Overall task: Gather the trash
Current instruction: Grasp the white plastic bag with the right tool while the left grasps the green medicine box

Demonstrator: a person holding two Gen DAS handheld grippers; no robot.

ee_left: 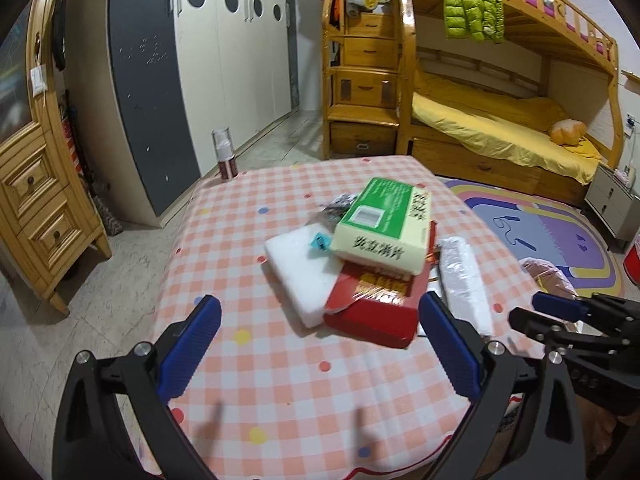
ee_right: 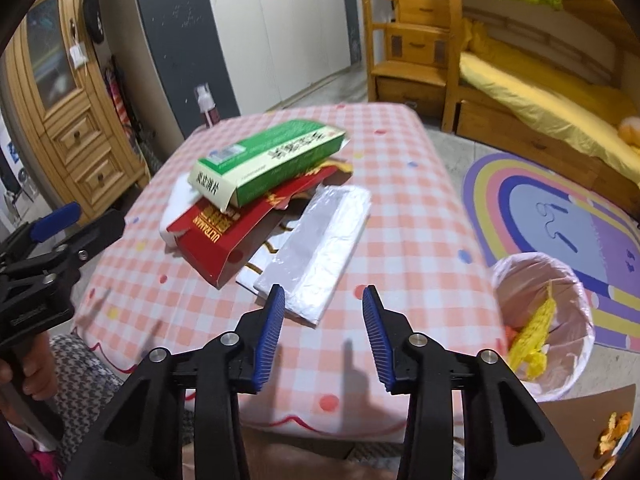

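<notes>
Checked tablecloth [ee_right: 400,208] lies bare around the trash pile [ee_right: 256,184].

- Checked cloth table [ee_left: 304,380], pink and white.
- Spray bottle [ee_left: 225,155] upright at its far corner.
- Wooden bunk bed [ee_left: 500,128], yellow sheet.
- Green jacket [ee_left: 472,0] hanging off it.
- Rainbow rug [ee_right: 560,208] on the floor.

Even indoor light, soft shadows on the tablecloth [ee_left: 280,380], fisheye bending with dark corners.
</notes>
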